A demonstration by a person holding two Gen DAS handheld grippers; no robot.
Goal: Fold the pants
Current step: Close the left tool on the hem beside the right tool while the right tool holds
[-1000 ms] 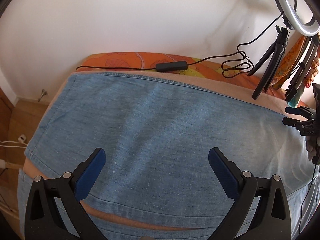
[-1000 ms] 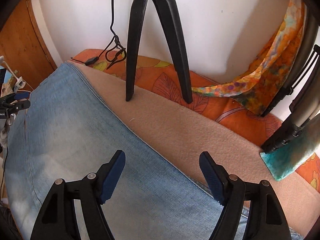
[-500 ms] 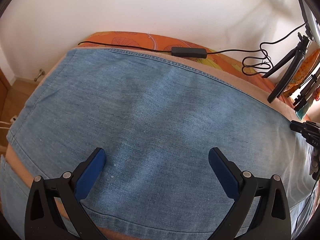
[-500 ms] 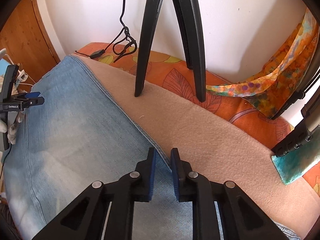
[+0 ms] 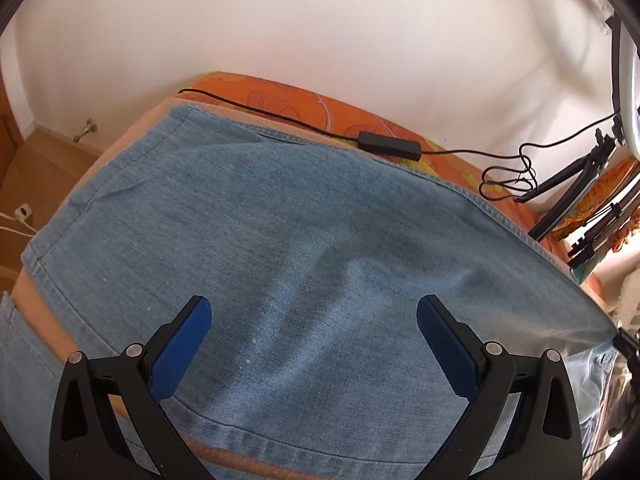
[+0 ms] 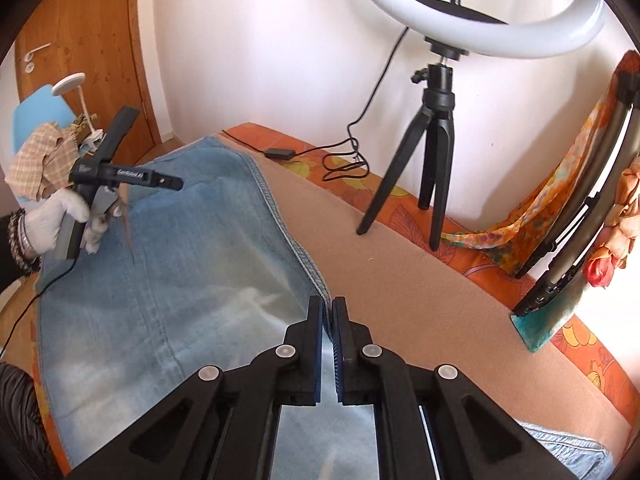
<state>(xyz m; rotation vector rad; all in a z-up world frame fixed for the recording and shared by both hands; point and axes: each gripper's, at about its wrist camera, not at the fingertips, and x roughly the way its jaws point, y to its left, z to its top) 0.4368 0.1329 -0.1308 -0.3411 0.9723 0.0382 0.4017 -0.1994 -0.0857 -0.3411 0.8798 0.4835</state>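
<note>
- Beige blanket (image 6: 420, 300) covers the bed I work on, and the pants (image 5: 304, 248), light blue denim, are spread across it.
- My right gripper (image 6: 328, 320) has its jaws pressed together on the seamed edge of the pants, where the denim meets the bare blanket; the fabric rises to the pads there.
- My left gripper (image 5: 312, 320) hovers with its jaws spread wide over the middle of the denim, both blue pads above the cloth and gripping nothing. I cannot tell whether they touch it.
- In the right wrist view, that left gripper sits off to the left, held in my white-gloved left hand (image 6: 56, 220), over the far side of the pants.
- Low ripples run through the denim between the two tools.
- Past the seam on the right side, a black tripod (image 6: 424, 160) stands on the blanket and the orange patterned cover (image 6: 400, 196), carrying a white ring light (image 6: 480, 20).
- Its black cable (image 5: 280, 116) with an inline controller (image 5: 388, 146) runs along the cover, just beyond the far edge of the pants.
- Folded black stands (image 6: 560, 248) and a colourful scarf (image 6: 560, 172) lean at the right.
- Behind all this are the white wall (image 5: 320, 32) and a wooden door (image 6: 88, 60).
</note>
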